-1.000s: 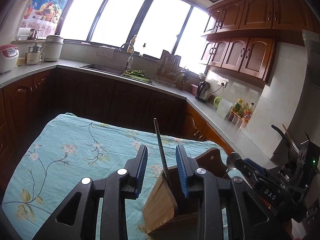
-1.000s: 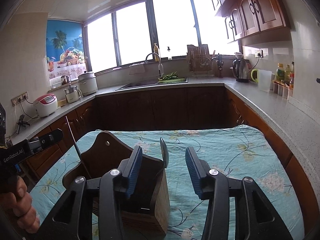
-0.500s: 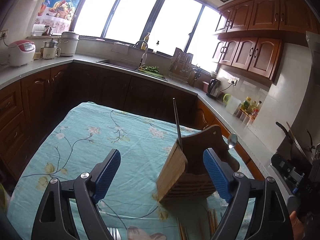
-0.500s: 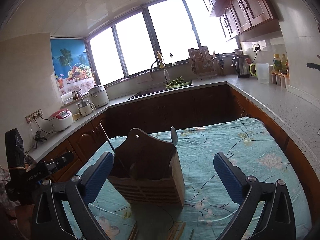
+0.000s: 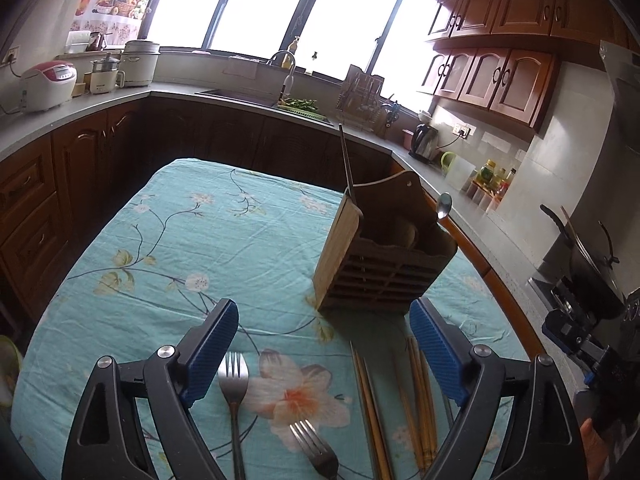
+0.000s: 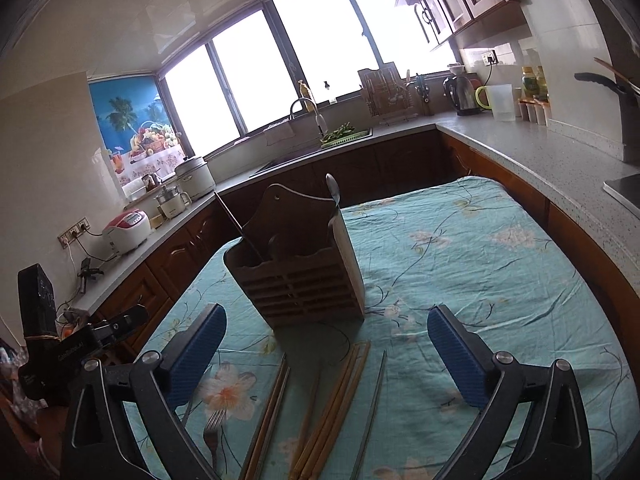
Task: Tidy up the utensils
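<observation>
Standing on the table [image 5: 168, 216] is a brown wooden utensil holder [image 5: 380, 264], a boxy caddy with a tall rounded back board and a front made of thin slats with gaps. It sits upright toward the right edge, on a soft, wrinkly teal cloth [image 6: 480, 264] printed with flowers and curly stems. A shiny metal spoon [image 5: 443, 205] pokes its round bowl up out of the holder's right end, and a thin dark stick [image 5: 347, 164] leans up out of its left end. The left gripper [image 5: 324, 352] is black with bumpy blue pads [image 5: 210, 348], and its two fingers are spread wide with nothing between them but cloth and cutlery lying flat. Below it, near the front edge, lie two silver forks [image 5: 234, 376], one straight and one slanted. Beside them, more to the right, lie long, thin, light wooden chopsticks [image 5: 418, 396] in a loose bunch, pointing at the holder. The right gripper [image 6: 326, 350] looks the same, and its fingers are wide apart too, gripping nothing. In its view the holder [image 6: 298, 276] stands just past the blue pads [image 6: 456, 360], and the chopsticks [image 6: 340, 396] and a thin grey metal stick [image 6: 374, 404] lie flat on the cloth between the fingers. A smooth grey counter [image 6: 540, 156] curves around the room.
</observation>
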Available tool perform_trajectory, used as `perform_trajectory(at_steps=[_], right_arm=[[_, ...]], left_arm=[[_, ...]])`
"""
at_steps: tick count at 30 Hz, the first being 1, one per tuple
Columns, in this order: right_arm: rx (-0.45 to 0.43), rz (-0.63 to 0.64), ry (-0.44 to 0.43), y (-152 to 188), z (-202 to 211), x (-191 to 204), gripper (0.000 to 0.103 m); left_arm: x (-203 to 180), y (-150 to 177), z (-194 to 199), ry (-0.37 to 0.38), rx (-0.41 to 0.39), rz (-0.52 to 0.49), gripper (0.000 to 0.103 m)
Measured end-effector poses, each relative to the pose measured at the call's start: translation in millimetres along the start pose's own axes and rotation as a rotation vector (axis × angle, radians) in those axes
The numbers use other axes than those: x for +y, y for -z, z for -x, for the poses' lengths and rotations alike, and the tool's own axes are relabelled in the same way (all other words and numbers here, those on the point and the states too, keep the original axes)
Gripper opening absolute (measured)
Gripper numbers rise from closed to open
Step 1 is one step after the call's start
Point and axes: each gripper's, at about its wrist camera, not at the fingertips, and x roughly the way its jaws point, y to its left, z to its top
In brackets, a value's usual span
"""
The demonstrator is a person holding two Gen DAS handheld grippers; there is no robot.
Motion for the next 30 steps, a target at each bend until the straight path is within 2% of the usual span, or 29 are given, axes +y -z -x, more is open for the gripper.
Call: perform_trajectory(at_steps=[6, 17, 20, 26, 30], right_arm=[[0.036, -0.015, 0.019, 21.7, 6.4, -2.0, 0.101], [0.07, -0.029, 0.033, 31.9, 0.4, -4.0, 0.1], [0.079, -0.028, 0.059, 34.0, -3.4, -5.8, 0.09], [0.126, -0.038, 0.078, 32.6, -19.0, -14.6, 0.064], [0.174, -0.04, 0.089, 35.2, -35.3, -19.4, 0.053]], left_arm=[[-4.1, 9.7, 8.0, -0.012, 0.058, -0.02, 0.088], [-14.9, 6.8, 0.6, -0.043, 0.148, -0.058, 0.086], [-20.1, 7.3, -5.9, -0.049, 0.171, -0.074, 0.083], [-35.1, 9.4, -37.4, -0.038, 0.281, -0.121, 0.057], [-45.7, 7.7, -58.9, -0.047, 0.337, -0.158, 0.051]])
